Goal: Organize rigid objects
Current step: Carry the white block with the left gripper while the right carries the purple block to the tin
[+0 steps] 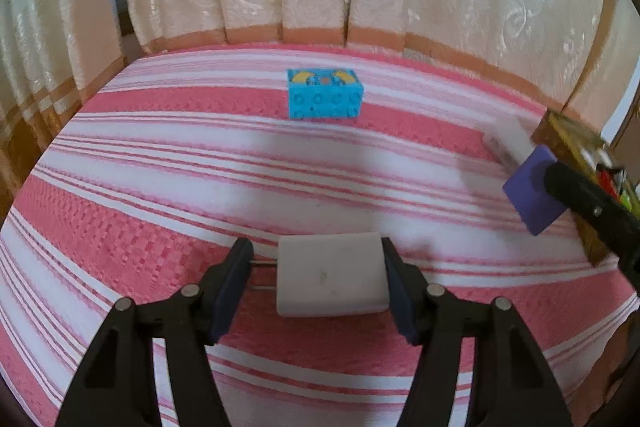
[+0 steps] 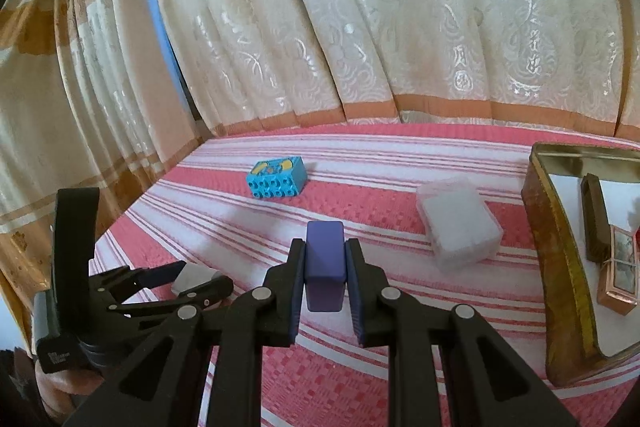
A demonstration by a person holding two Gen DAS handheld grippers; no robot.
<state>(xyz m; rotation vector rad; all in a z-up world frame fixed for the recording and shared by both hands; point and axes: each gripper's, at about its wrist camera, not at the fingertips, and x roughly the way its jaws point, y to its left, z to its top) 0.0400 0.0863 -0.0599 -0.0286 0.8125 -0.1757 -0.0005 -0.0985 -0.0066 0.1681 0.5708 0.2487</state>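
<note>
The left tongs sit closest to the lens, their two dark pads spread wide around a white rounded block. The right pad touches the block's side, while two thin metal prongs on the block's left side bridge the gap to the left pad, so whether the grip is firm cannot be told. The block hangs just above the pink-and-white striped cloth covering the surface.

The right tongs are closed narrowly on a purple block, which stands upright between the pads, its top poking out past the fingertips. In the left wrist view that purple block appears far to the right of the left tongs, held up off the cloth.

Ahead of both tongs, well apart from them, a blue toy brick with round studs and yellow markings rests on the cloth near the cream curtain. Ahead and to the right of the right tongs lies a clear plastic box with something white inside. Further right stands a gold-rimmed tin, open at the top, holding a dark slim case and a small copper-coloured box. The left tongs show in the right wrist view just to the left of the right tongs.
</note>
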